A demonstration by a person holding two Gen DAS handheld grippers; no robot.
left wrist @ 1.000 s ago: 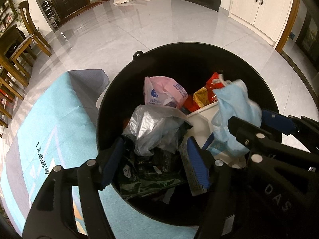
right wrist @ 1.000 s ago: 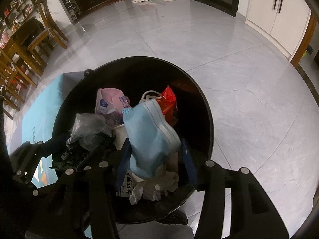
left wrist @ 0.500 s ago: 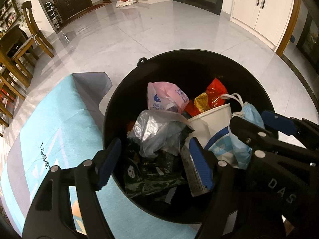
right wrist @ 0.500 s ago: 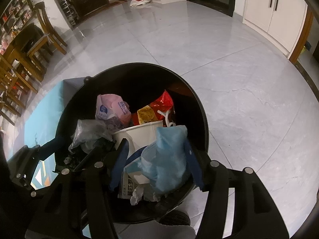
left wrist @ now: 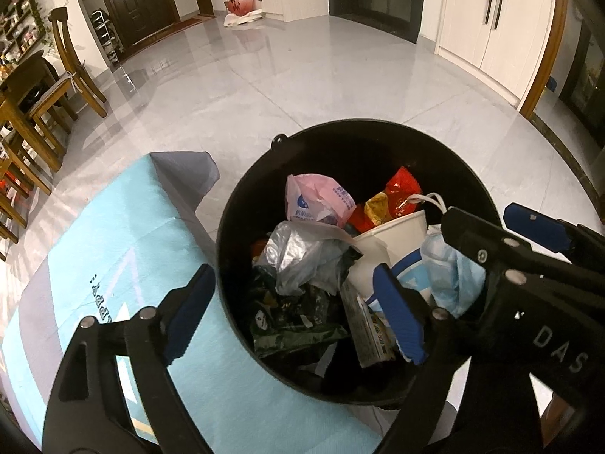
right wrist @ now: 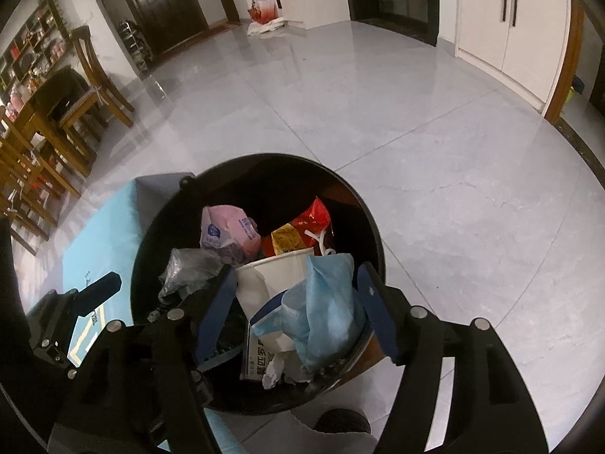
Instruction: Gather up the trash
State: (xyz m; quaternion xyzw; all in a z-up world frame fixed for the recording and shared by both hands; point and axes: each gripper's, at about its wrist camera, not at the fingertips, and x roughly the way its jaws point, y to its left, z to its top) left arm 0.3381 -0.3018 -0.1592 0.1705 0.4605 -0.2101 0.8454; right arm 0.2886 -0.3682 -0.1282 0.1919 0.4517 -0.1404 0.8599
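A black round trash bin (left wrist: 378, 132) (right wrist: 264, 160) stands on the floor, holding several pieces of trash: a pink pack (left wrist: 319, 202) (right wrist: 228, 227), a red wrapper (left wrist: 402, 191) (right wrist: 314, 215), a grey plastic bag (left wrist: 298, 253) (right wrist: 189, 265), a white paper cup (left wrist: 393, 234) (right wrist: 276, 276) and a blue face mask (left wrist: 450, 268) (right wrist: 325, 302). My left gripper (left wrist: 295, 310) is open and empty above the bin's near rim. My right gripper (right wrist: 295, 310) is open above the bin; the mask lies loose between its jaws, on the cup.
A light blue mat (left wrist: 113, 265) (right wrist: 109, 227) lies left of the bin. Wooden chairs and a table (left wrist: 34, 90) (right wrist: 56, 113) stand far left. Grey tiled floor (left wrist: 302, 75) stretches to dark doors and white cabinets (left wrist: 491, 11).
The right gripper opened and let go of the blue mask, which dropped onto the cup in the bin. Both grippers have pulled up and back from the bin.
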